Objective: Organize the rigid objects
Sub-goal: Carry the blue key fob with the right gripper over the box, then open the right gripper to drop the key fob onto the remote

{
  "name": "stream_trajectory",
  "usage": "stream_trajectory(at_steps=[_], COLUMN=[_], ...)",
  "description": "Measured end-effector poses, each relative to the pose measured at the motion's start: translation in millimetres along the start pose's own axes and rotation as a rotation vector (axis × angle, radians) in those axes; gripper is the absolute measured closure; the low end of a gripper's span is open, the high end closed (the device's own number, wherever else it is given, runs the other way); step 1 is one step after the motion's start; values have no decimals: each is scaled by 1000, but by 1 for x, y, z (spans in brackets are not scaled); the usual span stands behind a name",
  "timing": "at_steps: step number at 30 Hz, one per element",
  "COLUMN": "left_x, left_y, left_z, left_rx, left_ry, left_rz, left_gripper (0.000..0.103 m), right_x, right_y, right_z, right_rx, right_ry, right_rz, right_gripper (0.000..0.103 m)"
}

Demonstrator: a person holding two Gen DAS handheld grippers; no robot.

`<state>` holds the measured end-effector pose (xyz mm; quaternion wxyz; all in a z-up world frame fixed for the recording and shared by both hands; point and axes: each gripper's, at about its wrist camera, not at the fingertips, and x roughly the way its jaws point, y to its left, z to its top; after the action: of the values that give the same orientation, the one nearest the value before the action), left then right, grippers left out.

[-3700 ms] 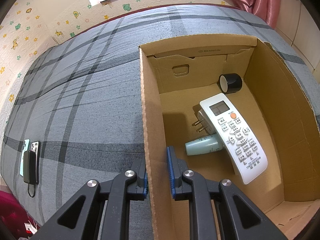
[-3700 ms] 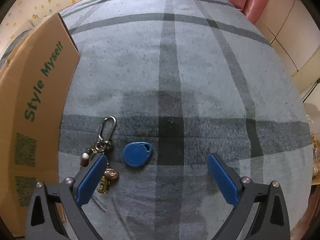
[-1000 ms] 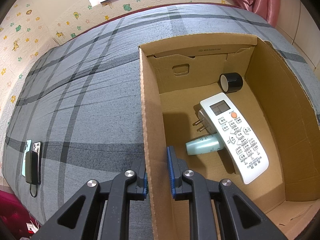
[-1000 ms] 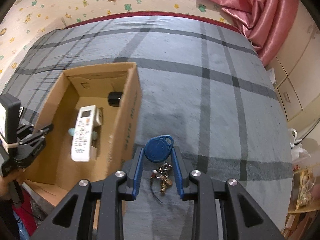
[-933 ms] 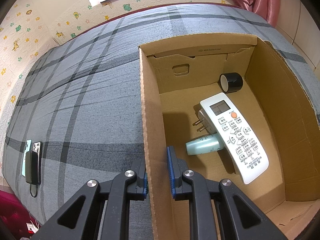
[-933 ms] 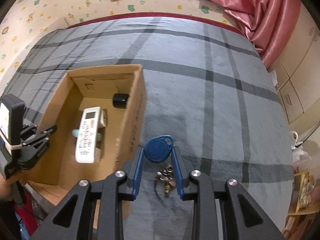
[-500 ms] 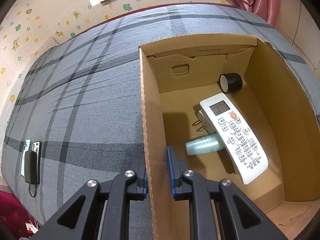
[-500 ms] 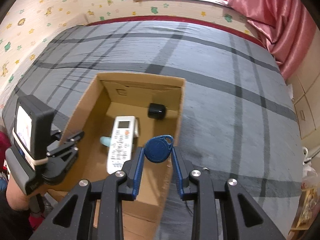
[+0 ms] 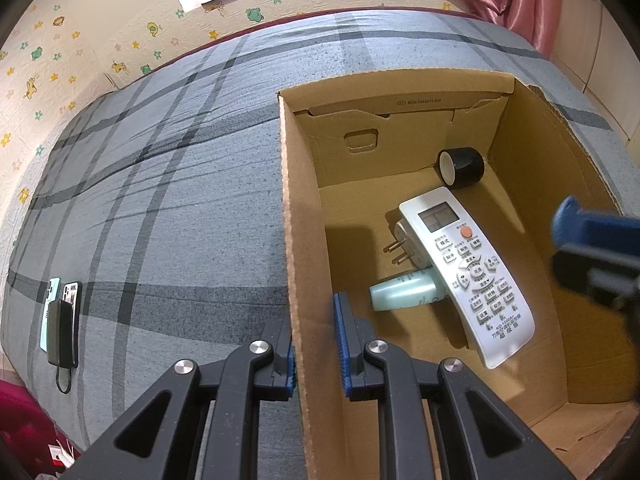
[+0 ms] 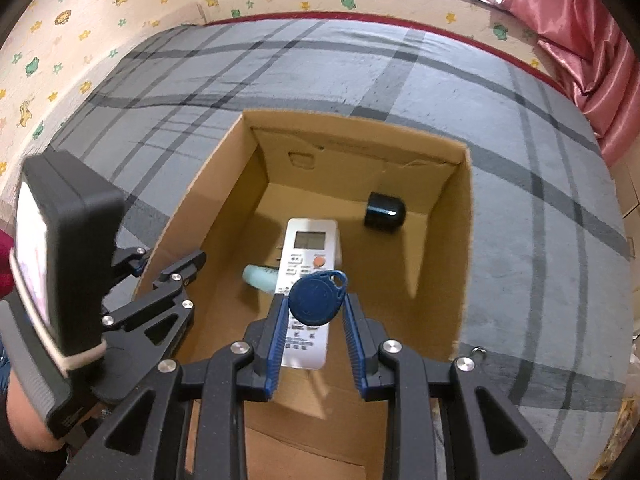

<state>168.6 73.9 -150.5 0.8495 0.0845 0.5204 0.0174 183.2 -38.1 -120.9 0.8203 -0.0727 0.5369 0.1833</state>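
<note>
The blue key fob (image 10: 318,298) is gripped between the blue fingers (image 10: 276,340) of the right gripper (image 10: 316,322), which are closed on its lower edge so that the fob stands above them, over the open cardboard box (image 10: 464,240). The keys hanging from it cannot be seen. The left gripper (image 9: 316,344) is closed on the left wall of the box (image 9: 298,240), one of its fingers (image 9: 342,340) inside the wall and the other outside it. In the left wrist view the right gripper (image 9: 592,252) appears blurred above the right side of the box.

Inside the box, a white remote control (image 9: 466,272) is laid across a pale green bottle (image 9: 402,292) and a white plug adapter (image 9: 404,244); a black cylindrical cap (image 9: 462,167) is lying in the far right corner.

The box is set on a bed covered with a grey plaid sheet (image 9: 160,200). Near the left edge of the bed, phones and a dark power bank (image 9: 60,320) are lying side by side.
</note>
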Motion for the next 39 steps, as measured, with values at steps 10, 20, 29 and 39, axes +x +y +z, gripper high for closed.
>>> stream_trajectory(at_steps=[10,20,29,39], left_x=[0,0,0,1], left_y=[1,2,1,1], left_z=[0,0,0,1], left_rx=[-1,-2,-1,-1], left_ry=[0,-1,-1,1], left_rz=[-2,-5,-3,-3], left_gripper=[86,86,86,86], right_x=[35,40,39,22], right_y=[11,11,11,5], right_z=[-4,-1,0,3], right_rx=[1,13,10,16], right_ry=[50,57,47,11], right_rz=[25,38,30,4], right_gripper=[74,72,60,52])
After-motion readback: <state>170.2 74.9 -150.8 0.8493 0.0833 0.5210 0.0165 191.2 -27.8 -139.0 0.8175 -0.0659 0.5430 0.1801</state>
